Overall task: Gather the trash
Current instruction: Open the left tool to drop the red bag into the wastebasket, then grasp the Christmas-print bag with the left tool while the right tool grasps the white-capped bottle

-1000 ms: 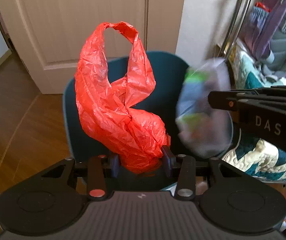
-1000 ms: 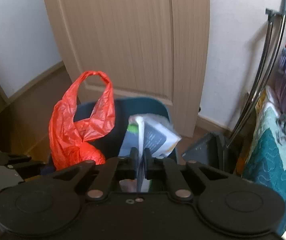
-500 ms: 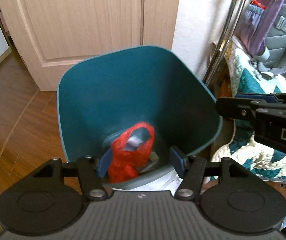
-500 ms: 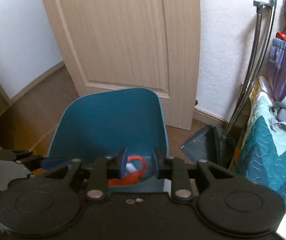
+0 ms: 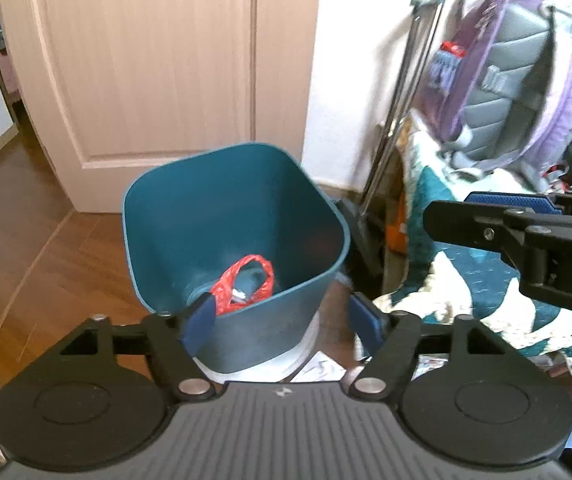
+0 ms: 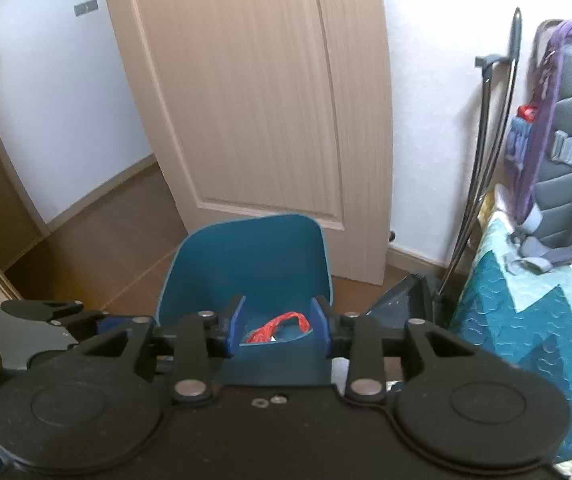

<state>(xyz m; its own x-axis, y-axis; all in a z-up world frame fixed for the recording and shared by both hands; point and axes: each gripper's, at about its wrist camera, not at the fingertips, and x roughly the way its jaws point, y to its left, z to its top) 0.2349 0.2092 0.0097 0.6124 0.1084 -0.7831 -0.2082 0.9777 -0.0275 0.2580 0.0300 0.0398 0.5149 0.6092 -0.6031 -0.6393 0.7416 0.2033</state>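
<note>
A big tan door (image 5: pixel 145 60) is filling the upper middle of both views, and a brown wood floor (image 5: pixel 25 248) is spreading out at the left. At the right, a blue and white quilt (image 6: pixel 526 320) is lying under a purple and grey backpack (image 5: pixel 518 80), which is sitting in the upper right. Thin metal poles (image 6: pixel 486 160) are leaning on the white wall beside the backpack. In the middle of both views a teal trash bin (image 5: pixel 189 216) is standing on the floor in front of the door, with its mouth open to the top. Down at the bottom of the bin, a red plastic bag (image 5: pixel 245 284) is lying crumpled, with a bit of white trash tucked in it. In the right wrist view only its red top is peeking over the near rim of the bin. The left gripper (image 5: pixel 281 320) is hanging above the near side of the bin at the bottom of its view. Its jaws have just been opening, and now they are standing wide apart and are holding nothing. The right gripper (image 6: pixel 277 330) is also hanging over the bin. Its jaws have just been opening too, and now they are standing partly apart with nothing between them. The blue fingers (image 5: pixel 201 324) are not touching the bag.
</note>
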